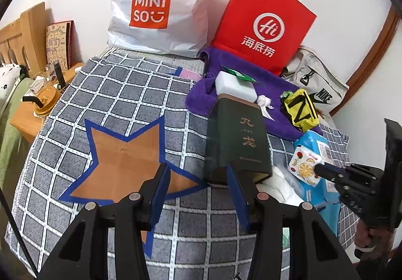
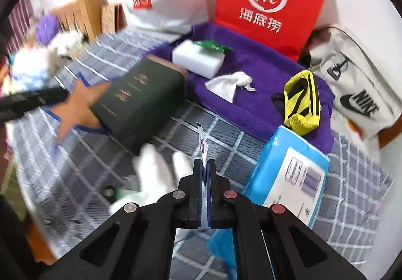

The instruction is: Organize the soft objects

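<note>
Two bags up against the wall, white (image 1: pixel 153 3) and red (image 1: pixel 261 26), insides hidden. Fruit-print packet (image 1: pixel 305 167) pinched edge-on in right hand-held gripper (image 2: pixel 204 167), long axis pointing away, just above the blue pack (image 2: pixel 289 169). Left hand-held gripper (image 1: pixel 198 179) spread wide by the green tin (image 1: pixel 237 139)

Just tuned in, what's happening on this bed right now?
The right gripper is shut on a small fruit-print packet, held above the blue tissue pack. The left gripper is open, its jaws by the dark green box beside the star marker. Other soft items sit on the purple towel.
</note>
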The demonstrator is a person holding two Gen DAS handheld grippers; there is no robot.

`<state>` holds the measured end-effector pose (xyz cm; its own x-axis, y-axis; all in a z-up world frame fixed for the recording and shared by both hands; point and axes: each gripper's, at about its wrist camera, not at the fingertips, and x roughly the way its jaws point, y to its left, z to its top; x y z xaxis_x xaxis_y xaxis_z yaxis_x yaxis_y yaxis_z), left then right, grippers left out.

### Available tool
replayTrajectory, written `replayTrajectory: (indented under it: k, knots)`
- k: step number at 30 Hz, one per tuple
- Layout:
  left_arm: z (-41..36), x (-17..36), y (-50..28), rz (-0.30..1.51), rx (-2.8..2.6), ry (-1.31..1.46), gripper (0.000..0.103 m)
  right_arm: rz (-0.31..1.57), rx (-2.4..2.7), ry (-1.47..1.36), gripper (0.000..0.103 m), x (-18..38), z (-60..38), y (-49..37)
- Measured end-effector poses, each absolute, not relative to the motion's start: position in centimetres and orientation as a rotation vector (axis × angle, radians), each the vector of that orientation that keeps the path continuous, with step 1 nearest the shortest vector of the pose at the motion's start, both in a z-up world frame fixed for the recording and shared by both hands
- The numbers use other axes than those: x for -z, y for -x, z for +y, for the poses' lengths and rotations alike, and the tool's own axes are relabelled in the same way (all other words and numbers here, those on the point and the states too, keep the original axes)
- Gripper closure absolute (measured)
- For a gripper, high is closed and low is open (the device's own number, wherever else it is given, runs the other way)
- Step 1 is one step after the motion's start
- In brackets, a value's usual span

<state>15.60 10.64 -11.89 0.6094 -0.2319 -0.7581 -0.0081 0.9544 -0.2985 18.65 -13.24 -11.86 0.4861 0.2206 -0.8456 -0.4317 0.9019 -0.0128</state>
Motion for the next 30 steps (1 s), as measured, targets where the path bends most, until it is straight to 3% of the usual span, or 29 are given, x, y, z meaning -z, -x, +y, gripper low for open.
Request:
replayTrajectory:
  k: [10, 16, 21, 27, 29, 30]
  knots:
    - [6.0, 11.3, -11.8, 0.932, 0.158, 0.191, 0.058, 0.952, -0.477, 0.03, 0.1, 9.5, -18.2, -11.5]
    - [2.3, 12.8, -10.6, 0.966, 0.226, 0.155, 0.057, 1.002, -0.491, -0.074, 0.1, 12.4, -21.8, -7.9]
    - [-1.4, 13.9, -11.0, 0.977, 0.291, 0.132, 0.047, 1.053, -0.44, -0.176, 0.099, 15.5, -25.1, -7.7]
    - [-5.7, 14.9, -13.0, 0.988, 0.314, 0.05, 0.043, 1.068, -0.365, -0.161, 0.089, 17.5, -27.5, -7.6]
    - [-6.7, 15.5, -14.0, 1.002, 0.316, 0.037, 0.041, 1.068, -0.35, -0.137, 0.078, 17.9, -28.0, -7.5]
    - [-7.2, 15.9, -14.5, 1.016, 0.313, 0.035, 0.041, 1.066, -0.344, -0.129, 0.063, 18.0, -28.3, -7.4]
